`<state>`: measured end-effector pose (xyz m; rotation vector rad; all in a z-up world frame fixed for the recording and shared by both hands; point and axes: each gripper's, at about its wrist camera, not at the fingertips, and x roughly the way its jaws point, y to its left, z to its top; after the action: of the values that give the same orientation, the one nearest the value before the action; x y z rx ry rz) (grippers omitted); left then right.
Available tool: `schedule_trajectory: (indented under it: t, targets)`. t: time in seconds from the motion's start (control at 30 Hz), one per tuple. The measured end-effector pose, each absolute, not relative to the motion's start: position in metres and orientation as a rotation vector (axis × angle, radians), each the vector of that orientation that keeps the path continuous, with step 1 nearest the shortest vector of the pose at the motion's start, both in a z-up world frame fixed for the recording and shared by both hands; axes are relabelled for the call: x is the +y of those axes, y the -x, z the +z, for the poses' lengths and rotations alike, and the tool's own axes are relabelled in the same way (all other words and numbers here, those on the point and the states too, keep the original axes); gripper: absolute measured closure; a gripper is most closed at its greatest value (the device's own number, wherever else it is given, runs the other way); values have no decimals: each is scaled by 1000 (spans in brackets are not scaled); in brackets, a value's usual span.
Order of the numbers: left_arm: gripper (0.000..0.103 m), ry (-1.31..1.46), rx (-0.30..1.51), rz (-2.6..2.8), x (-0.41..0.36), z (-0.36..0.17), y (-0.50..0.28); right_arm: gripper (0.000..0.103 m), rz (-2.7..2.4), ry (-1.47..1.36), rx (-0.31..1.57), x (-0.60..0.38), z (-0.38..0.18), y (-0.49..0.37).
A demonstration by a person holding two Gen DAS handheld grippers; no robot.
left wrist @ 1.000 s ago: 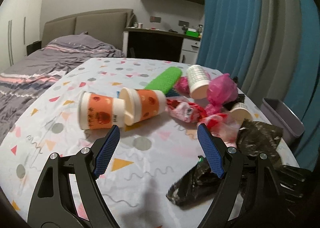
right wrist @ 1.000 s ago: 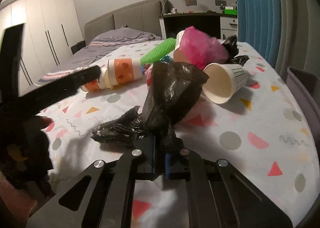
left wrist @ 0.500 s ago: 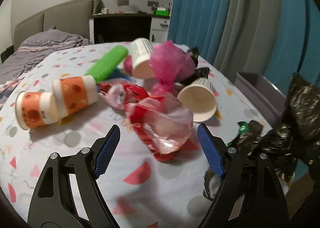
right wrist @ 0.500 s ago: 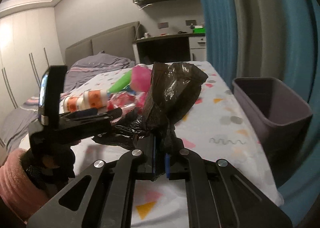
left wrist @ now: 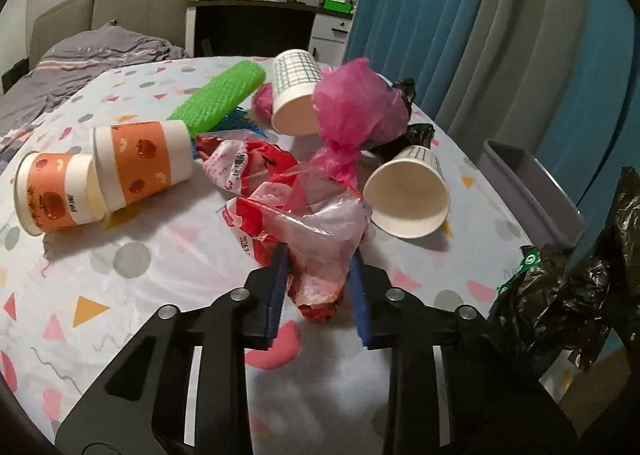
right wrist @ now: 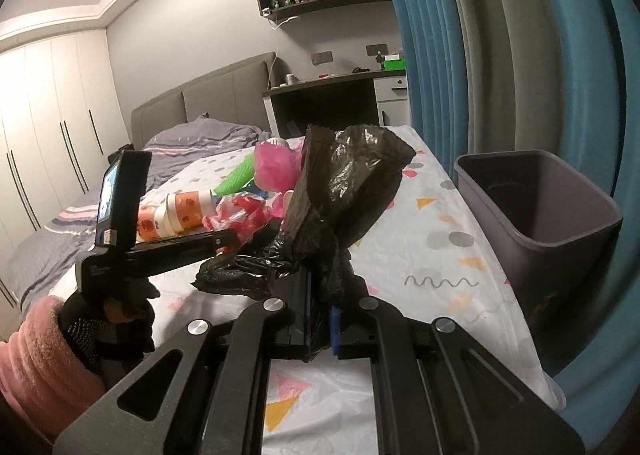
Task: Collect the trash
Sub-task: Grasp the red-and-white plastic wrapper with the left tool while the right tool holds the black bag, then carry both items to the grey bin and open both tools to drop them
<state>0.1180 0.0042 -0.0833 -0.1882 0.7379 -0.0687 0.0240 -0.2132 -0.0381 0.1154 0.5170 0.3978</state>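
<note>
A: What is the left tool doing?

B: Its jaws are closing, with the red-and-clear plastic bag between the blue pads at lower centre. Whether they press it yet, I cannot tell. The bag carries small print, too blurred to read.

A: And the right tool?

B: Pressed together, pinching the black plastic bag, which stands up at centre frame.

A: Further out?

B: On the patterned surface, two orange cups lie at the left, writing illegible. A white checked cup lies right of the red bag, a pink bag above. The grey bin stands at the right edge.
</note>
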Motion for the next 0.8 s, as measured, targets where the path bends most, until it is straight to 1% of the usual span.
schedule_trajectory:
  t: [0.17,0.43,0.63,0.8]
  targets:
    - [80,206,693,-72,14,-71,-104,95,384,-116,496,-216,-34,-18]
    - [81,158,579,-123,1,-29,-77,95,336,-133,459,-230,-26,-20]
    - [81,102,530,-246,-46,-2,-86,95,204,-140,399,-260,-11,-24]
    - [81,77,473,-378,-107,17,-113,95,31,-146,328,-304,4,-38]
